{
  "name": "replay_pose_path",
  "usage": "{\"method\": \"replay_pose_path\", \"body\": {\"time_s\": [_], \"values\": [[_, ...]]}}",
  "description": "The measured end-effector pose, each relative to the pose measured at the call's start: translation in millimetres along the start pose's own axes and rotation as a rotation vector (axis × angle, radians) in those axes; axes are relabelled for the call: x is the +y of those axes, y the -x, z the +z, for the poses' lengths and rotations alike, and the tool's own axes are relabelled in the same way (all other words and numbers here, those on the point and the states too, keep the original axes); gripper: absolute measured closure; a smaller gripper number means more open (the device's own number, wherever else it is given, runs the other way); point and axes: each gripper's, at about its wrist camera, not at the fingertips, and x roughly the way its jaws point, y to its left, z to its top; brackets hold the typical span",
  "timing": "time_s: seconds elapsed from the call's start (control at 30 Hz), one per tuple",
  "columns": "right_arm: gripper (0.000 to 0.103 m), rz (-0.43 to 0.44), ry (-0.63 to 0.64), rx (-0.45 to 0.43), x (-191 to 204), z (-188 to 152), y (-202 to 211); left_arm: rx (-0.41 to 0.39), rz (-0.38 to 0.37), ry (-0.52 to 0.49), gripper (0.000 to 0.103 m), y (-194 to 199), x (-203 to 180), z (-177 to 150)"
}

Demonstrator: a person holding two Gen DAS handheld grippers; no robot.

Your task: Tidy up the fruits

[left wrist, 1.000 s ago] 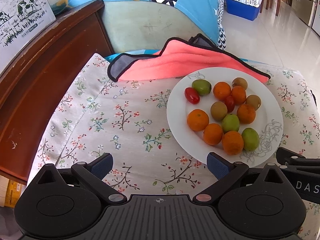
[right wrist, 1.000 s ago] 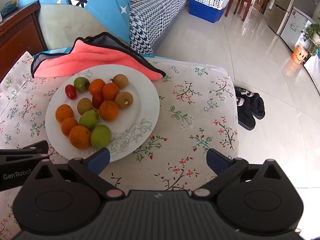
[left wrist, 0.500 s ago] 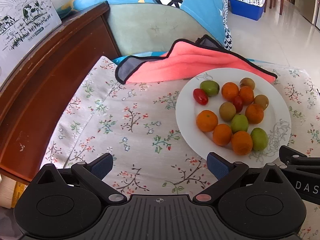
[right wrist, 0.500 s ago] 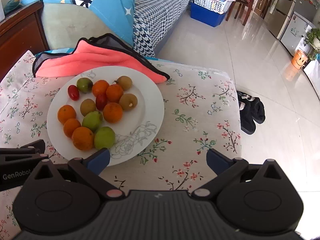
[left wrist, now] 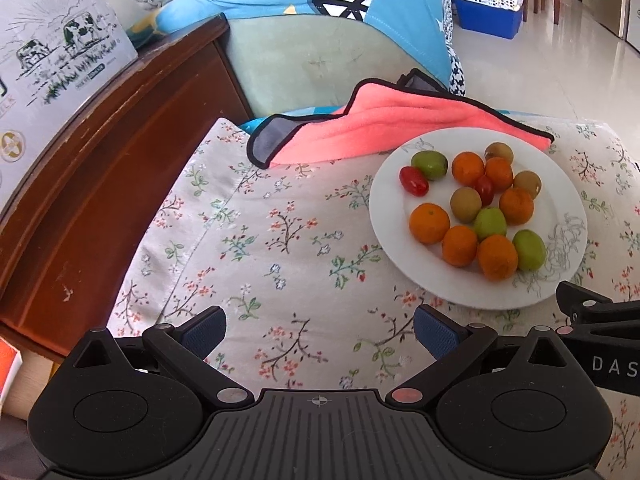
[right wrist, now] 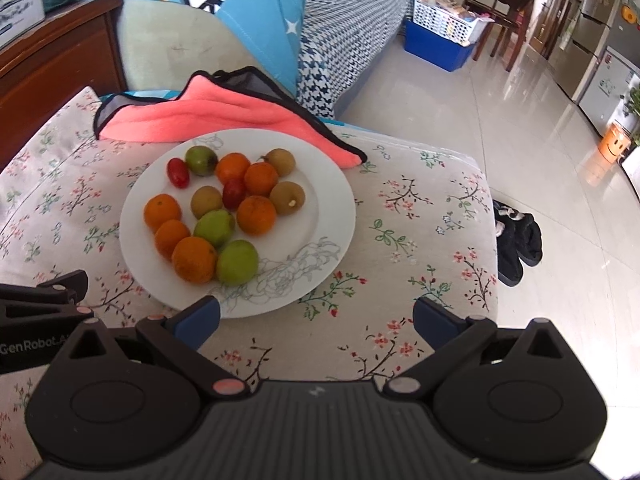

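Note:
A white plate (left wrist: 564, 184) (right wrist: 324, 208) rests on a floral cloth and carries several small fruits: oranges (left wrist: 429, 223) (right wrist: 194, 259), green fruits (left wrist: 529, 249) (right wrist: 237, 261), brown kiwi-like fruits (left wrist: 465, 204) (right wrist: 287, 198) and red cherry tomatoes (left wrist: 413, 179) (right wrist: 178, 173). My left gripper (left wrist: 319, 332) hovers open over bare cloth, left of the plate and short of it. My right gripper (right wrist: 316, 319) is open too, its left finger at the plate's near rim. Neither holds anything.
A pink towel with black trim (left wrist: 384, 128) (right wrist: 208, 116) lies behind the plate. A dark wooden cabinet (left wrist: 100, 184) borders the left side. A sofa with a blue cloth (right wrist: 248, 8) stands beyond. Black slippers (right wrist: 516, 240) lie on the tiled floor at right.
Both grippers have shifted left and slightly back, so the plate sits farther right in each view. The jaws stayed open and the fruits did not move.

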Motion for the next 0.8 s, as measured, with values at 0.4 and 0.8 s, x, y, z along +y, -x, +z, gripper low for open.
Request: {"method": "replay_pose_path", "body": {"time_s": [0.4,0.8], "values": [[0.001,0.088,0.032,-0.058,-0.4,-20.3,19.2,-0.003,-0.108,0.041,0.002,25.5,19.8,-36.2],[0.001,0.334,0.115,-0.118,13.8,-71.5,27.2,-0.021,-0.136,0.106,0.002,39.0,58.0,-56.2]]}}
